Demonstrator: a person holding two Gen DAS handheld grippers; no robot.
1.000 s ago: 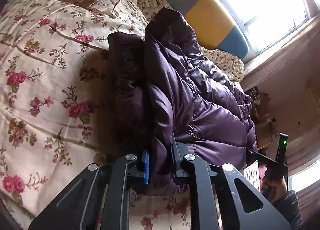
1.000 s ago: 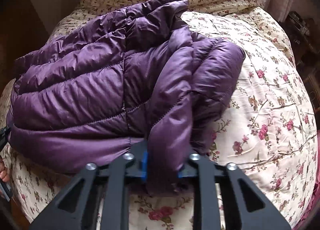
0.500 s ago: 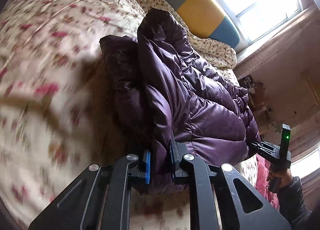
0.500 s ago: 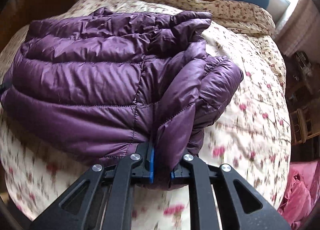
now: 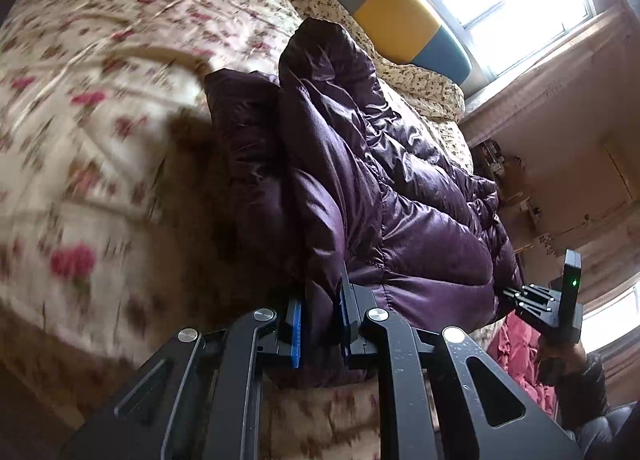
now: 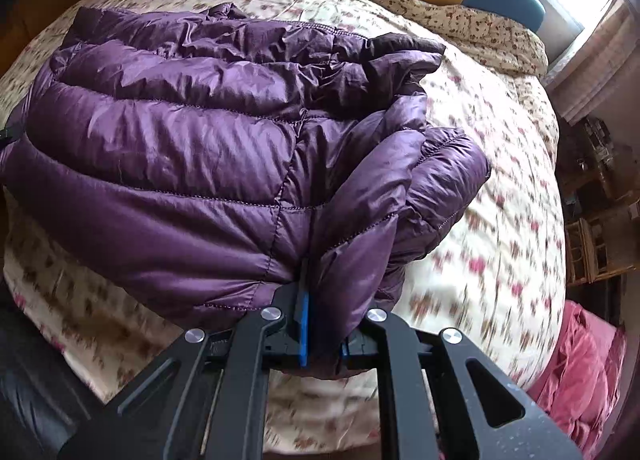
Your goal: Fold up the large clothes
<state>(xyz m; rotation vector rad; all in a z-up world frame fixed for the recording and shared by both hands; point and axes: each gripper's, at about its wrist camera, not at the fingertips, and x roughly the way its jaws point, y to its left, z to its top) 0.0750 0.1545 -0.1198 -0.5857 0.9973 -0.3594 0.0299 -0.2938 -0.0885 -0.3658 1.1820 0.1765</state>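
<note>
R gripper [image 5: 536, 302] only in L view

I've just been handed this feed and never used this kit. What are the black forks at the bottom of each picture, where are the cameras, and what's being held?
Each black fork is a hand-held gripper that a person carries; a camera on it looks along its two fingers. One picture comes from the left hand-held gripper, the other from the right hand-held gripper. Both are shut on one purple puffer jacket, which lies on a floral quilt on a bed. The left view also shows the other tool beside the jacket's far corner.
</note>
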